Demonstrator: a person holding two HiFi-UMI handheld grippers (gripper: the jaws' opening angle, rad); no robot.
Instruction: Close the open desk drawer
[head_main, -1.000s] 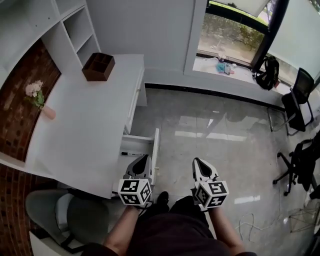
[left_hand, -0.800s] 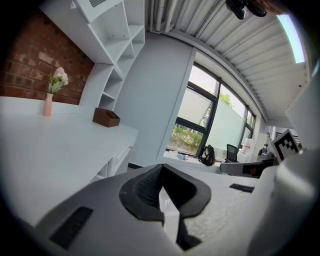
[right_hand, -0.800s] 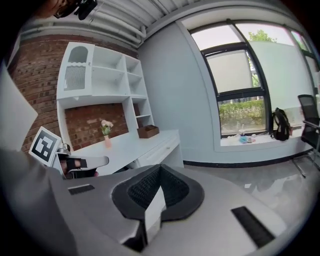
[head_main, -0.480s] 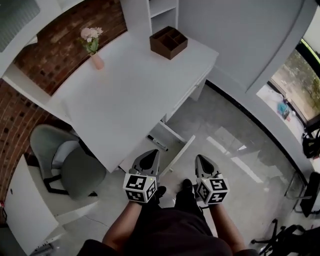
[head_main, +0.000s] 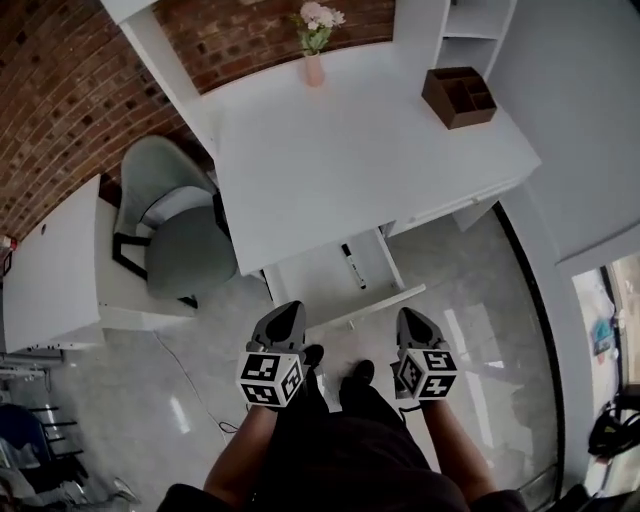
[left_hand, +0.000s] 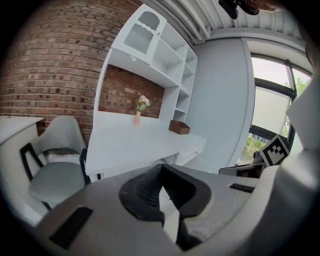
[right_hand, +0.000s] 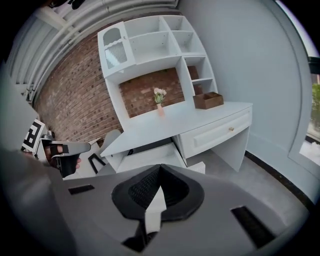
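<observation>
White desk (head_main: 350, 150) against brick wall; its left drawer (head_main: 322, 280) stands pulled well out from under the desktop toward the person, front panel nearest them; a black marker (head_main: 353, 267) lies inside on the drawer floor; the neighbouring right-hand drawer (right_hand: 220, 134) is closed flush. Left gripper (head_main: 290, 310): jaws together at the tips, nothing between them; it is held just short of the open drawer's front, left end. Right gripper (head_main: 406, 316): jaws likewise together and empty, near the front's right end; neither shows contact with the drawer. Grey chair (head_main: 180, 240) left of drawer; flower vase (head_main: 314, 55) and brown wooden organiser (head_main: 459, 96) on desktop.
</observation>
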